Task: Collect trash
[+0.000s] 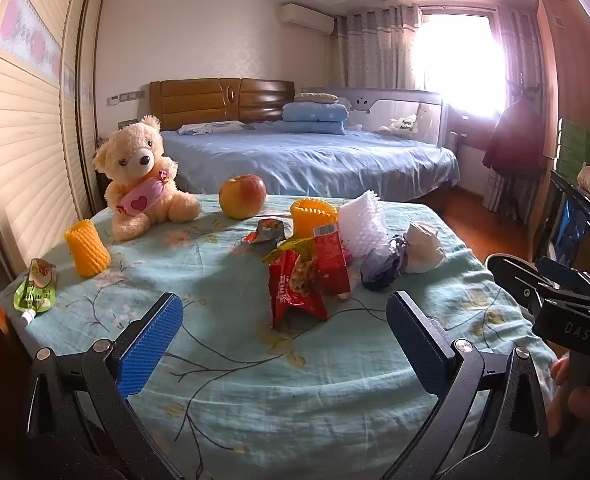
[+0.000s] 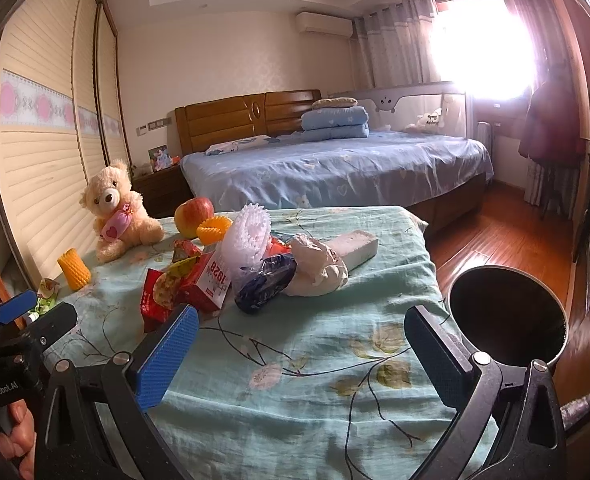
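A pile of trash lies mid-table on the green floral cloth (image 1: 255,368): a red snack wrapper (image 1: 295,292), a red carton (image 1: 333,260), white foam netting (image 1: 365,224), a dark blue wrapper (image 1: 381,268) and crumpled white paper (image 1: 425,246). The pile also shows in the right wrist view, with the carton (image 2: 211,284) and white paper (image 2: 319,268). A green pouch (image 1: 35,290) lies at the left edge. My left gripper (image 1: 283,340) is open and empty, just short of the red wrapper. My right gripper (image 2: 301,356) is open and empty, nearer than the pile. A black bin (image 2: 507,316) stands right of the table.
A teddy bear (image 1: 143,176), an apple (image 1: 242,195) and two orange foam sleeves (image 1: 87,252) (image 1: 311,214) stand on the table. A white foam block (image 2: 355,246) lies behind the paper. A blue bed (image 1: 307,160) is beyond, a wardrobe (image 1: 27,128) at left.
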The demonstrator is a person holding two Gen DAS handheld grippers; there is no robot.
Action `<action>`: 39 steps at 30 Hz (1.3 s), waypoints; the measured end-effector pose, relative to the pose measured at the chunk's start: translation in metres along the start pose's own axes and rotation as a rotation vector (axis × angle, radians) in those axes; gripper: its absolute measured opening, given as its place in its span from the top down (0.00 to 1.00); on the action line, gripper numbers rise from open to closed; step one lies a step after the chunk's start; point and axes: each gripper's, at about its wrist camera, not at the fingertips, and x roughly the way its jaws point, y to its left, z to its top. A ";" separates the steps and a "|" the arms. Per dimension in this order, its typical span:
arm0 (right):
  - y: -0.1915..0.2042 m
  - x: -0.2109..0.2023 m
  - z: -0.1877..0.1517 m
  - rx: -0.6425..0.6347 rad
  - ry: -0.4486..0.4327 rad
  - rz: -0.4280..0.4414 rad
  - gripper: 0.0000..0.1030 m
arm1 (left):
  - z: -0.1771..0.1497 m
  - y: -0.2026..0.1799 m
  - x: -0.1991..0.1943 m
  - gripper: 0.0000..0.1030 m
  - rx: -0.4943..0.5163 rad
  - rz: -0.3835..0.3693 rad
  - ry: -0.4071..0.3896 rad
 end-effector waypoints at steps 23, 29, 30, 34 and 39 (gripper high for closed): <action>0.006 -0.001 0.001 -0.017 -0.005 0.010 0.00 | 0.000 0.005 0.001 0.00 -0.010 0.007 -0.002; 0.007 0.000 0.001 -0.013 -0.002 0.013 0.00 | 0.000 0.005 0.000 0.00 -0.010 0.009 -0.003; 0.007 0.001 0.001 -0.011 -0.002 0.018 0.00 | 0.000 0.005 0.000 0.00 -0.010 0.010 -0.004; 0.009 0.000 0.001 -0.012 -0.005 0.022 0.00 | 0.000 0.005 0.001 0.00 -0.011 0.012 -0.004; 0.010 0.001 0.001 -0.013 -0.005 0.025 0.00 | 0.000 0.006 0.001 0.00 -0.013 0.012 -0.002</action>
